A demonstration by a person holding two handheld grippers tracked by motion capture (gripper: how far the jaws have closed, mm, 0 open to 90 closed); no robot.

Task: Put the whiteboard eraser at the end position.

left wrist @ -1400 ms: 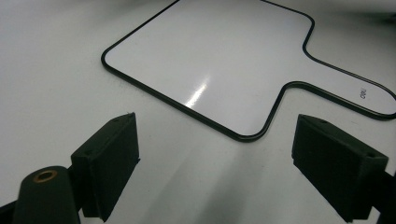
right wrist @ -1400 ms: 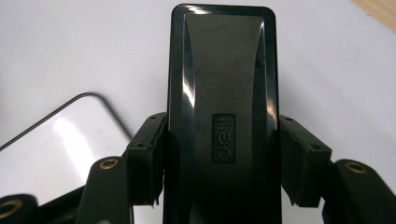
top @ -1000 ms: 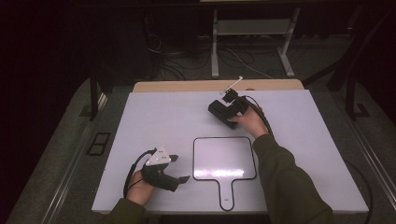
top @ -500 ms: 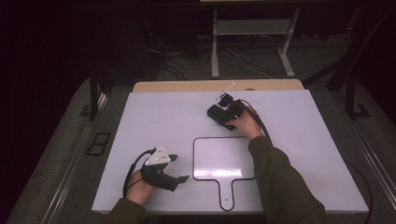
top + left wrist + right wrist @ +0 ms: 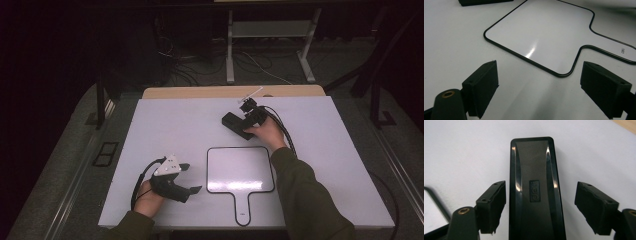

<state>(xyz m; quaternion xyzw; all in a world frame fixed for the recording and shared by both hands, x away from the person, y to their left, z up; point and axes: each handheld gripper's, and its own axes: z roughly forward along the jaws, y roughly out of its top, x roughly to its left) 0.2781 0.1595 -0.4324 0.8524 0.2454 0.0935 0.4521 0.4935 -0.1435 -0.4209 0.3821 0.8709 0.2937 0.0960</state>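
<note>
left gripper jaws apart | right gripper jaws apart astride glossy black block | glossy paddle-shaped whiteboard

White table, bare wood strip along far edge. Small whiteboard with black rim lies flat near front edge, handle toward front. Black eraser block lies flat on table just beyond whiteboard's far edge, apart from it.
</note>
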